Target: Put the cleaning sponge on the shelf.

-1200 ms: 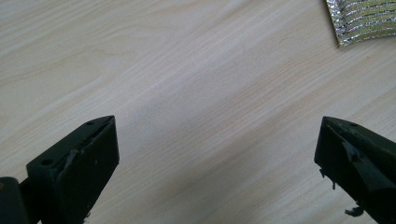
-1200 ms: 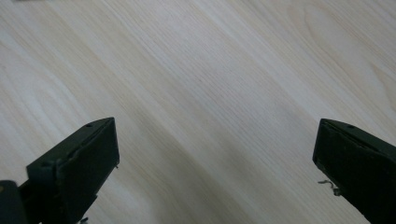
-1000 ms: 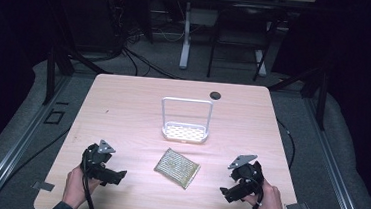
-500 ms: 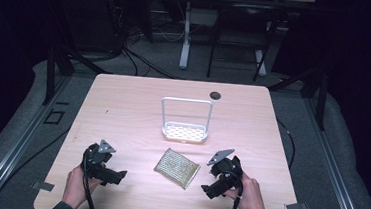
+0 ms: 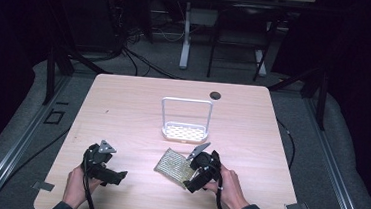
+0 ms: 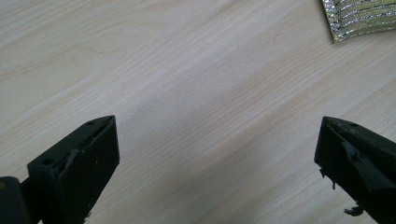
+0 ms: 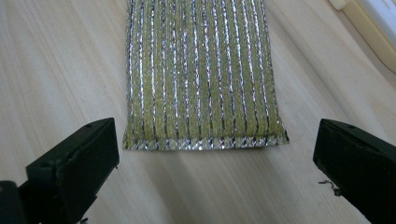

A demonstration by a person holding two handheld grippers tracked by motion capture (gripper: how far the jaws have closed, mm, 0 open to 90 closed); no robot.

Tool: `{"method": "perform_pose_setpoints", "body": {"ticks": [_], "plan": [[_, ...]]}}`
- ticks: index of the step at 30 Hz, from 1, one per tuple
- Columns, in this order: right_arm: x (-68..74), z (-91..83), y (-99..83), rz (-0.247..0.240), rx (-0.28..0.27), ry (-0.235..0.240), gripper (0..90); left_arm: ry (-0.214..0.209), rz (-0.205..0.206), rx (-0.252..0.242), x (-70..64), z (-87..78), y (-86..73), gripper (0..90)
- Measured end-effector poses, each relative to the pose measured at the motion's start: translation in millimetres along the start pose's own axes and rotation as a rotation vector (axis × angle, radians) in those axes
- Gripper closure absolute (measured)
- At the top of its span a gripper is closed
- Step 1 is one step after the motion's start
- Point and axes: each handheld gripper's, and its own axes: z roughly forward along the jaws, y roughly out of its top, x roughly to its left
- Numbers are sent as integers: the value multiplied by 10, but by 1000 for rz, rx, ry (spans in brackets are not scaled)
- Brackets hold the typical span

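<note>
A flat yellow-green scouring pad point(image 5: 175, 166) with silver stripes lies on the wooden table point(image 5: 138, 111), just in front of a white rack point(image 5: 186, 119) with a tall hoop handle. My right gripper point(image 5: 193, 180) is at the pad's right edge, open; in the right gripper view the pad's near end point(image 7: 203, 93) lies between and just beyond the spread jaws. My left gripper point(image 5: 115, 175) rests near the table's front left, open over bare wood, with a corner of the pad point(image 6: 359, 18) at the upper right of its view.
A small black round cap point(image 5: 216, 95) sits near the table's far edge. The white rack's edge point(image 7: 369, 23) shows at the top right of the right gripper view. Dark floor, cables and table legs surround the table.
My right gripper has moved left from the table's front right to the pad's right edge. The left gripper has stayed where it was.
</note>
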Motion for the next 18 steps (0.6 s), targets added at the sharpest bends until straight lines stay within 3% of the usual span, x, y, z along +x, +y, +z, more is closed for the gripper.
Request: {"method": "perform_pose_setpoints", "body": {"ticks": [9,18], "plan": [[42,170,133,-9,20,13,22,-3,4,10,-7,9,-5,1],[81,260,150,-13,58,-9,71,-15,2,6,-20,-12,-7,1]]}}
